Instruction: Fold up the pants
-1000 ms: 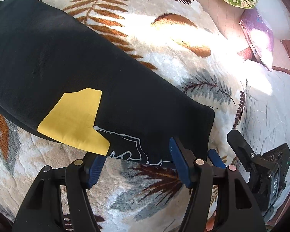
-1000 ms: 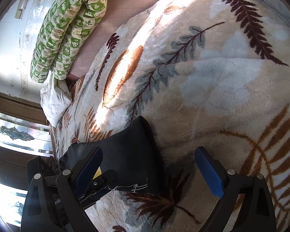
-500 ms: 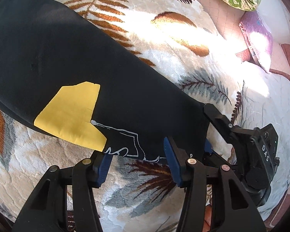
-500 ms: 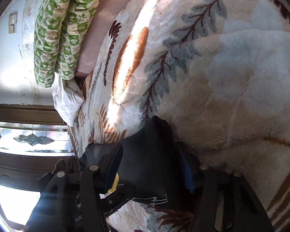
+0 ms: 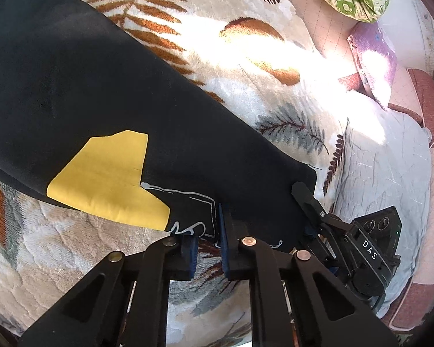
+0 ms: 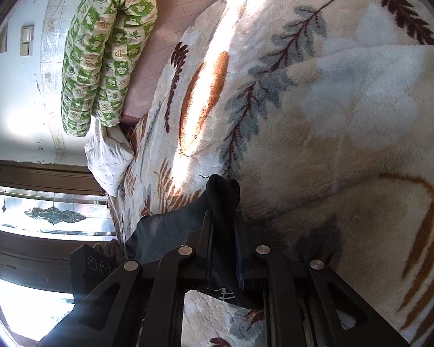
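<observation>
Blanket (image 5: 246, 92): plush, cream ground with rust, grey and maroon fern leaves; covers the bed across both views, bright sun patch on its far side.

Pants (image 5: 101, 92): black fabric, laid flat on the blanket, running from the upper left of the left wrist view down to the hem end at lower right. In the right wrist view (image 6: 222, 199) the hem corner rises in a bunched peak between the fingers.

Yellow patch (image 5: 107, 179): irregular panel on the pants near the lower edge, with a white outline print just beside it toward the hem.

Green patterned quilt (image 6: 101, 49): rolled, lying on a pink quilted sheet beyond the blanket, against the white wall.

Pale grey pillow (image 5: 384, 179): creased, just beside the blanket edge at right in the left wrist view.

Purple cushion (image 5: 373, 55): propped near the far corner, partly in sun.

Window (image 6: 49, 214): wooden frame, patterned glass, left of the right wrist view.

Left gripper (image 5: 207, 243): black frame, blue pads; fingers drawn close together, pinching the lower hem edge of the pants at the white print.

Right gripper (image 6: 222, 248): black frame; fingers pressed together on the hem corner of the pants, fabric clamped between them. In the left wrist view its body, marked DAS, sits at the hem's far corner, just beside the left gripper.
</observation>
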### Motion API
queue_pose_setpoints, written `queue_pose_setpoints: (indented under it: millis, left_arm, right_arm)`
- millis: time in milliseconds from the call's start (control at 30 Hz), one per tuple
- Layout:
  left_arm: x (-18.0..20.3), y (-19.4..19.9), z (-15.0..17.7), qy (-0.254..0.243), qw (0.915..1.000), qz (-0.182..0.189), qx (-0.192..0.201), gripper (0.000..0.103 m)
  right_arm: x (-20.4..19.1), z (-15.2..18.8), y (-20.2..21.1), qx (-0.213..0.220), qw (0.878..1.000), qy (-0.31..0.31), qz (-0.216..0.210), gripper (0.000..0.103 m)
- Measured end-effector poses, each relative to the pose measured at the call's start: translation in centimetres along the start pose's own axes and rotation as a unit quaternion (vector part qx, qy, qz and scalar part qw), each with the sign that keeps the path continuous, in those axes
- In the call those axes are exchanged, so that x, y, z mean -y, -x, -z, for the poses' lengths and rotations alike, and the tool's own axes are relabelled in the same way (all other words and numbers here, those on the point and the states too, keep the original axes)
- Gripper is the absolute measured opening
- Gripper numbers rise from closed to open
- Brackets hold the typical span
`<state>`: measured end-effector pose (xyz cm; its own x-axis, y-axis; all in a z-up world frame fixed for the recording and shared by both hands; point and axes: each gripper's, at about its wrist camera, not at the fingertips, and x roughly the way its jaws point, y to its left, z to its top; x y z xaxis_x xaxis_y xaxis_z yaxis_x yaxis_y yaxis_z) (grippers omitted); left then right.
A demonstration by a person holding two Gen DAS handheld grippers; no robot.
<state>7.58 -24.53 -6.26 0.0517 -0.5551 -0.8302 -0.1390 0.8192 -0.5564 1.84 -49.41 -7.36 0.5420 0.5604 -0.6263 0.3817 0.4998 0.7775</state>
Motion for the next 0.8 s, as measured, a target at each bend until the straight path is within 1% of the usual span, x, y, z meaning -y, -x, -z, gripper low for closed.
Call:
queue_pose_setpoints:
  millis: [167, 467, 600, 800]
  left_arm:
    - [-0.3, 1.6, 0.0, -0.002, 0.9997, 0.024, 0.003, 0.01]
    - [-2.6, 4.7, -0.8, 0.024, 0.9974, 0.067, 0.002, 0.01]
    - [-3.9, 6.1, -1.4, 0.038, 0.996, 0.081, 0.008, 0.01]
    - [-6.5, 7.7, -2.8, 0.056, 0.9938, 0.096, 0.011, 0.01]
  right_arm:
    - [-2.1, 1.0, 0.7, 0.008, 1.0, 0.006, -0.001, 0.01]
    - [-7.6, 2.5, 0.4, 0.01, 0.999, 0.03, -0.003, 0.01]
    - [-10.0, 3.3, -1.2, 0.005, 0.999, 0.037, -0.007, 0.01]
    - [-13.3, 4.3, -4.9, -0.014, 0.999, 0.045, -0.014, 0.01]
